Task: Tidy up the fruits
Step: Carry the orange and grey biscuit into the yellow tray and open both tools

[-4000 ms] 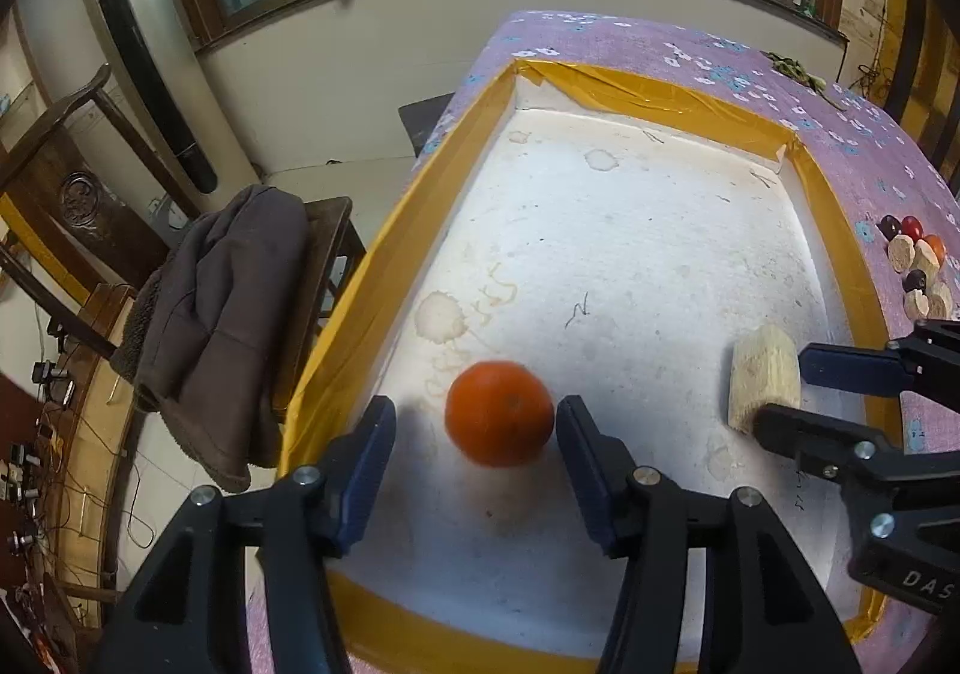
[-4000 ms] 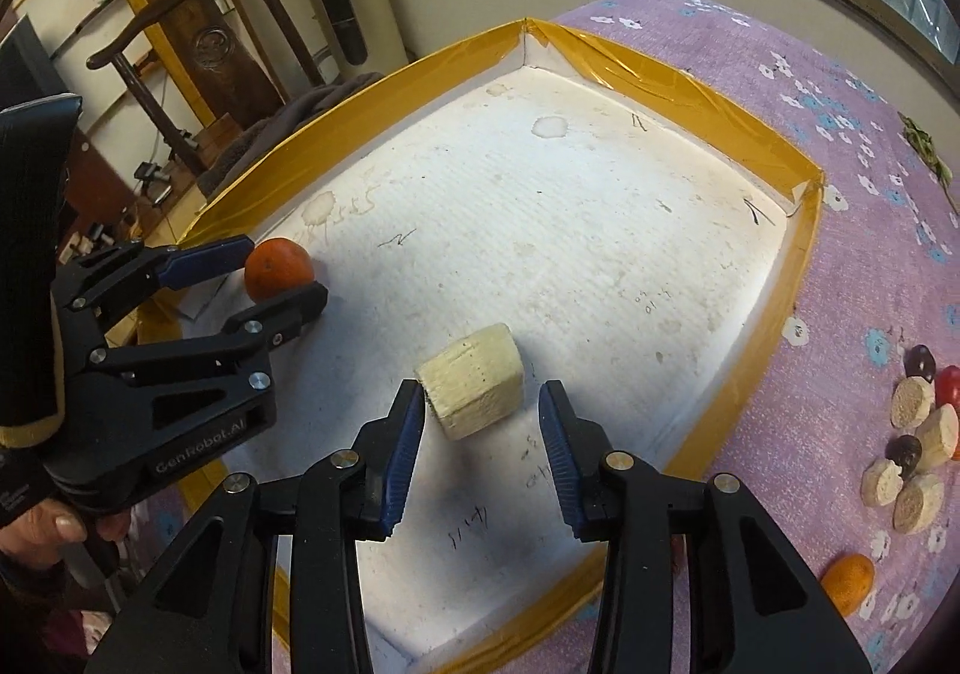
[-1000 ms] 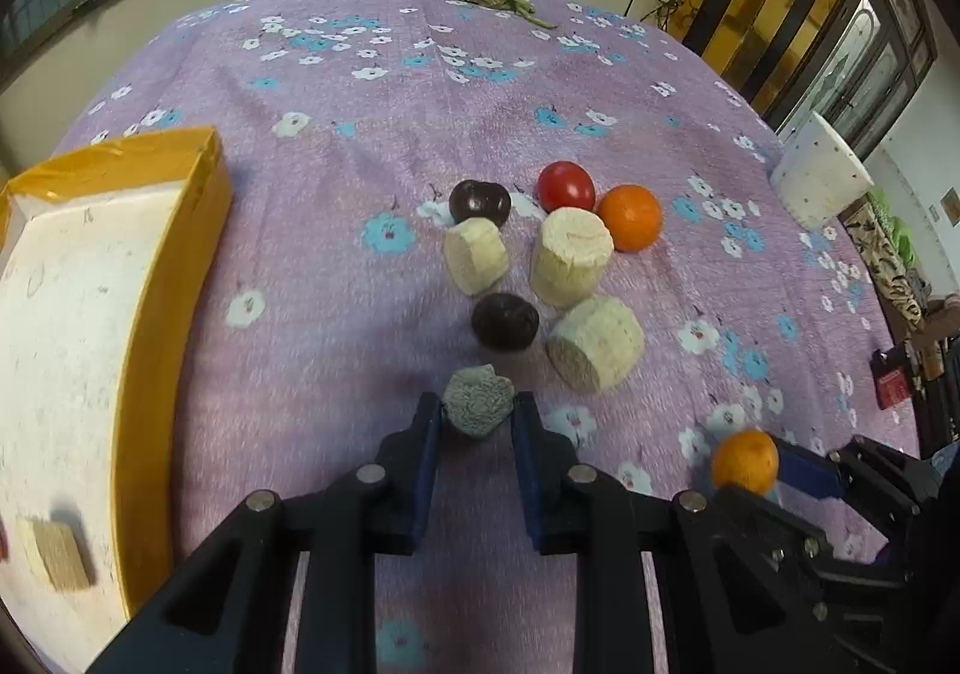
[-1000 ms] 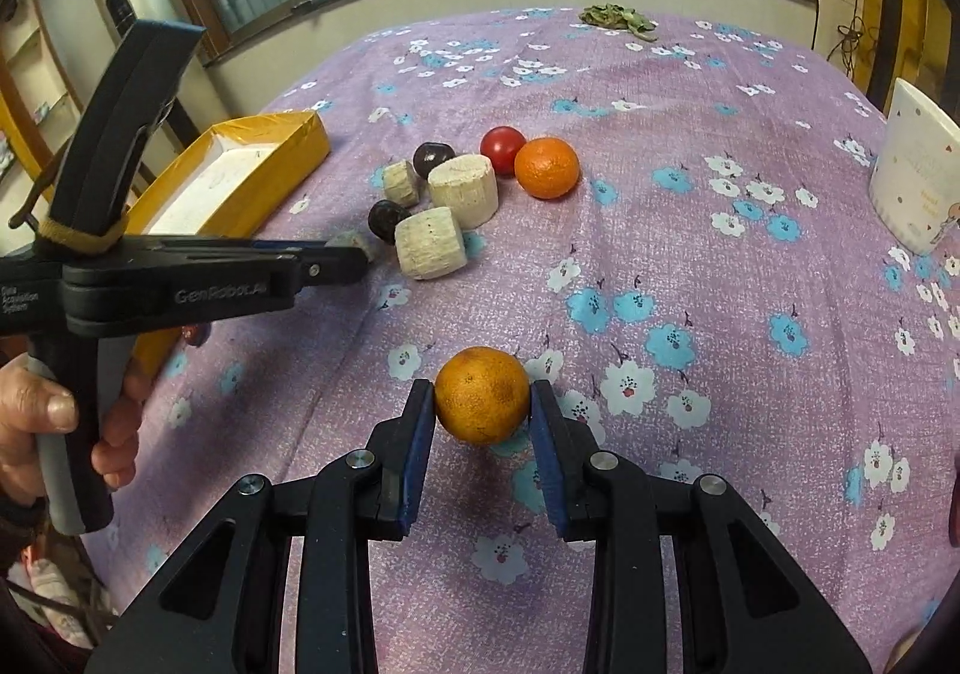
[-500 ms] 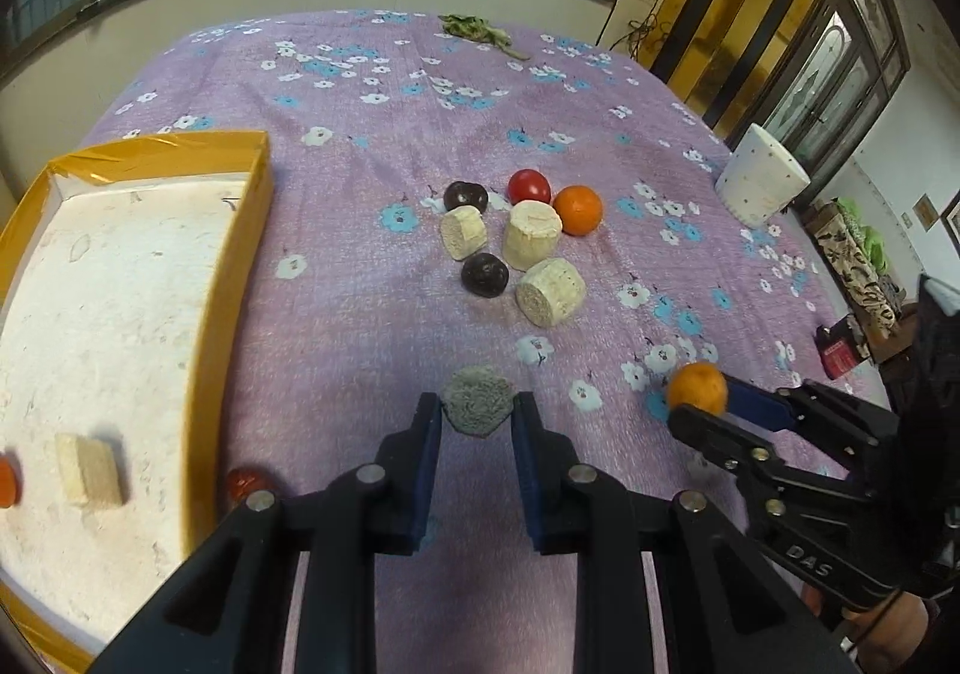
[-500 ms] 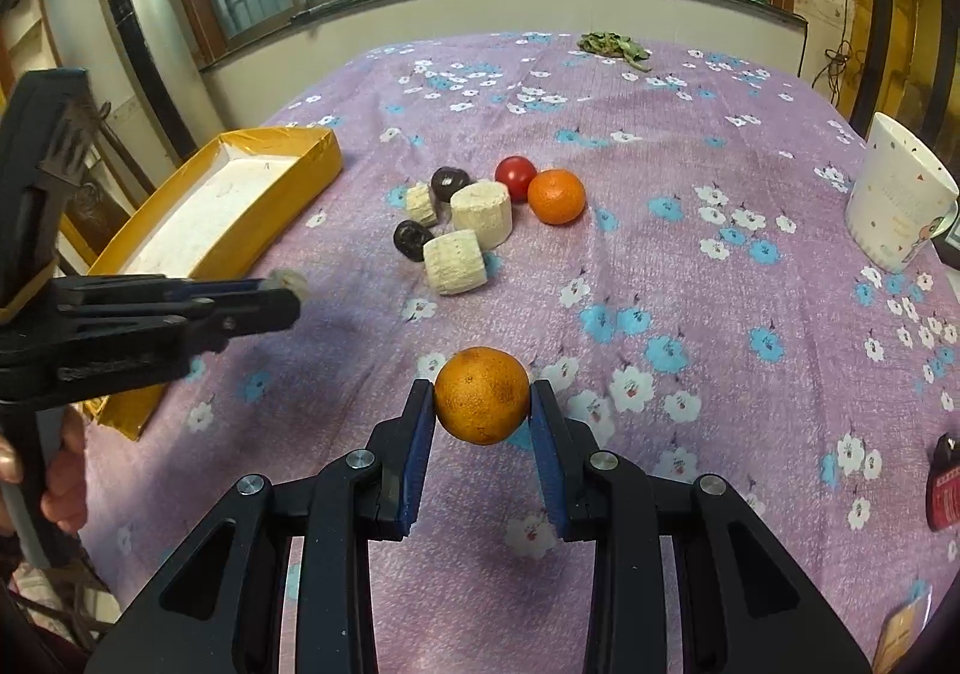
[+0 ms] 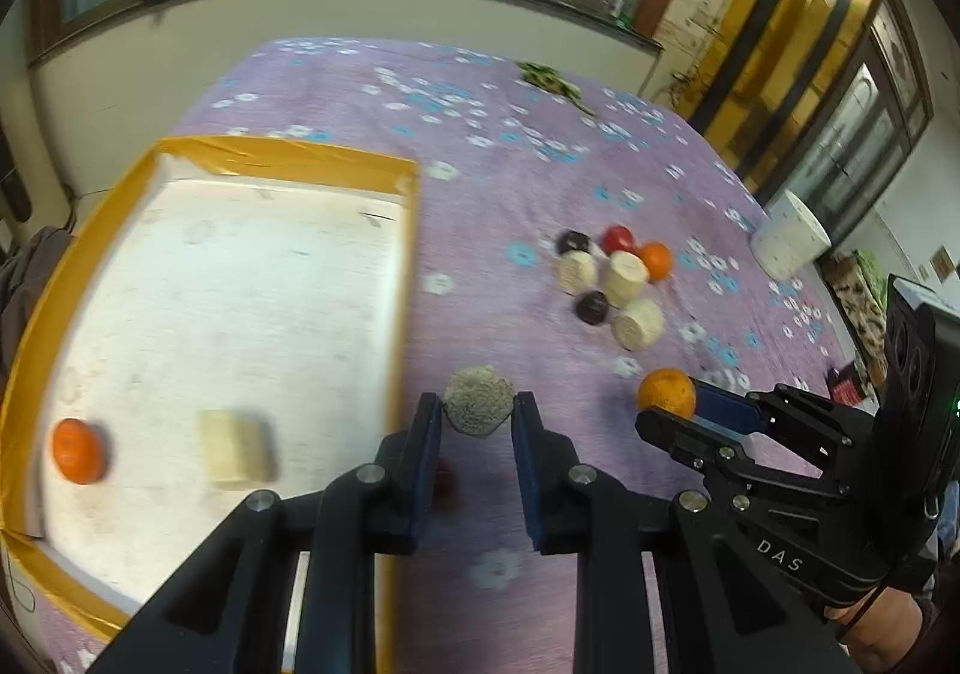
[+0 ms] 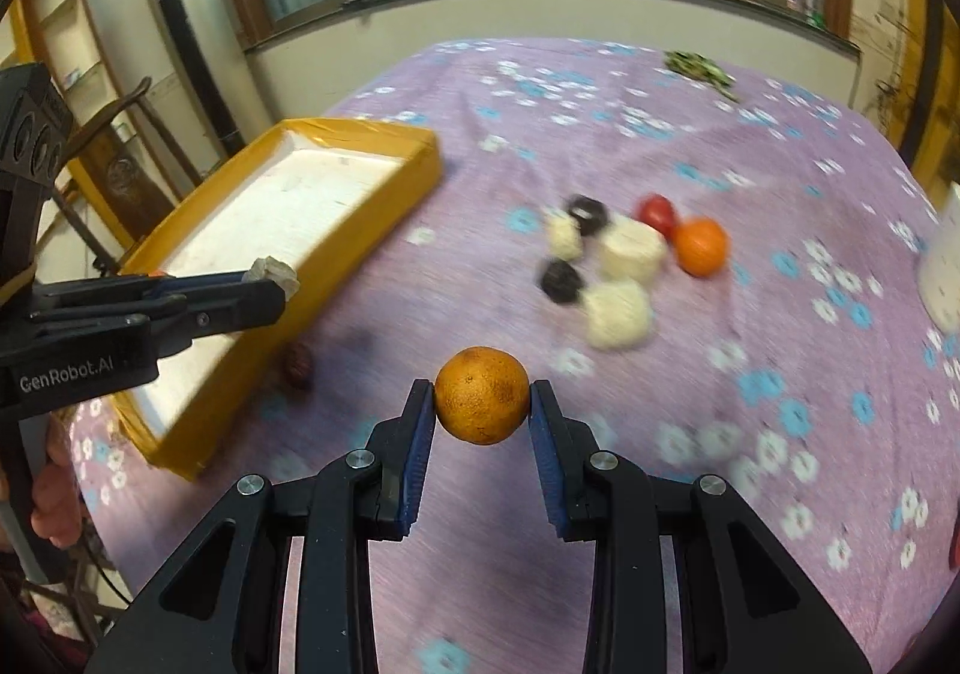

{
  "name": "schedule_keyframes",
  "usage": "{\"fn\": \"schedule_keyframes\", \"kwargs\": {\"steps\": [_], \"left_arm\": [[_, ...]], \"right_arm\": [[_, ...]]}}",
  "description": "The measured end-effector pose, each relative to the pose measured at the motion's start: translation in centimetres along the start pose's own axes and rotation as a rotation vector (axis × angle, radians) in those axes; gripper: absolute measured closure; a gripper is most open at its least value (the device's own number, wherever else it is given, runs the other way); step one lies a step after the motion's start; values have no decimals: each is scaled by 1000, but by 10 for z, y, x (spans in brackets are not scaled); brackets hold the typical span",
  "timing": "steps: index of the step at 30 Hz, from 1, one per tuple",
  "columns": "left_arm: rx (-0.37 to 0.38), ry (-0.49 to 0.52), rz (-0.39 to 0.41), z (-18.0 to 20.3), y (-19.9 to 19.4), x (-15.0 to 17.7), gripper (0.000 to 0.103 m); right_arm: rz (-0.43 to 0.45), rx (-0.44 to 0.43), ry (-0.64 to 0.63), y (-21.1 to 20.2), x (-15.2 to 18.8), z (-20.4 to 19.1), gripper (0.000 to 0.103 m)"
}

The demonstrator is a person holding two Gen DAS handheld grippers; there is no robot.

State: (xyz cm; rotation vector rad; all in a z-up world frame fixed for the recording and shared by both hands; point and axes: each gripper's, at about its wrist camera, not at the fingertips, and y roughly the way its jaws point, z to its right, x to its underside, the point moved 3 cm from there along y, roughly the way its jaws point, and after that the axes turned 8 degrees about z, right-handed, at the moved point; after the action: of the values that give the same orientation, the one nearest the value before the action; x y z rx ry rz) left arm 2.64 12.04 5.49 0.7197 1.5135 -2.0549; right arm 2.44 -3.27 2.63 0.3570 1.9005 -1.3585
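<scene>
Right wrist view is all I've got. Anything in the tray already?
Observer: Yes, an orange lies at the near left end of the tray.
Operator: Only that?
Observer: No, a pale block lies to its right, not touching it.
Operator: Left tool grip centred?
Observer: Yes. The grey lump is pinched between both pads at the tips of the left tool.

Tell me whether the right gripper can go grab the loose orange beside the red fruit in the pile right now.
Probably not as things stand: the right gripper is shut on an orange, so its jaws are full. The path to the loose orange looks free over the cloth; it would need to drop its load first.
</scene>
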Motion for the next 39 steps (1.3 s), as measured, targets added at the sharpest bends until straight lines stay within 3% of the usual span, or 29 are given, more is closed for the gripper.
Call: {"fn": "schedule_keyframes", "kwargs": {"steps": [13, 23, 39], "left_arm": [[-132, -98, 57, -98, -25, -17, 77], [-227, -156, 24, -162, -12, -19, 77], [-252, -154, -63, -186, 20, -10, 77]], "right_arm": [[-4, -131, -112, 50, -52, -86, 72], [-68, -179, -185, 100, -62, -133, 72], [-148, -137, -231, 135, -49, -139, 72]]}}
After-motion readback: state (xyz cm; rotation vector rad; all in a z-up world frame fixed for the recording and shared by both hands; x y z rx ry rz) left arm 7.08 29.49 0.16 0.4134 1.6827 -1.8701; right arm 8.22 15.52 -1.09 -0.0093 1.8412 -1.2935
